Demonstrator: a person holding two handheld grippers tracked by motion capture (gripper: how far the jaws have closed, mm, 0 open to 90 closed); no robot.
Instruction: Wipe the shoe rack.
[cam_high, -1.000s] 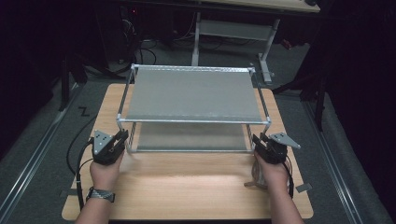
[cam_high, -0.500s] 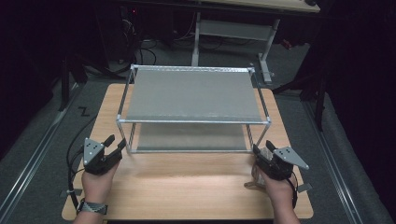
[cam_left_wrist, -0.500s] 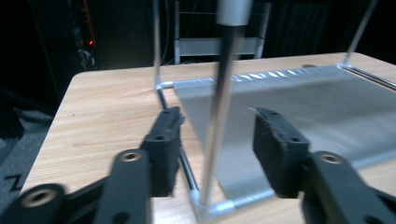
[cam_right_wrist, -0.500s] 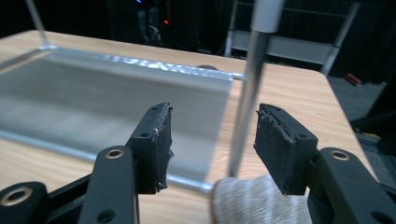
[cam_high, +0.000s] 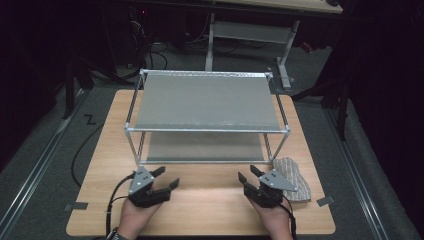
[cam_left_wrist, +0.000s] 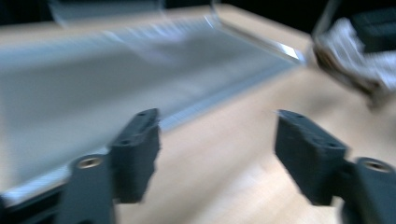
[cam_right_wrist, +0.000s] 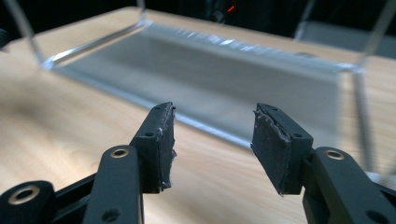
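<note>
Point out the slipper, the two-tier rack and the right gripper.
slipper (cam_high: 294, 176): high view, on its grey knitted upper.
two-tier rack (cam_high: 207, 102): high view, on the top shelf's grey surface.
right gripper (cam_right_wrist: 212, 140): right gripper view, midway between its open fingertips.

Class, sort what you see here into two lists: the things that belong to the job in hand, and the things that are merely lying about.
In the job:
- left gripper, jaws open
- right gripper, jaws open
- grey slipper beside the right gripper
- two-tier metal rack just ahead of both

Lying about:
- wooden table, only the work surface
- desk frame on the floor behind
- tape marks at the table's corners
</note>
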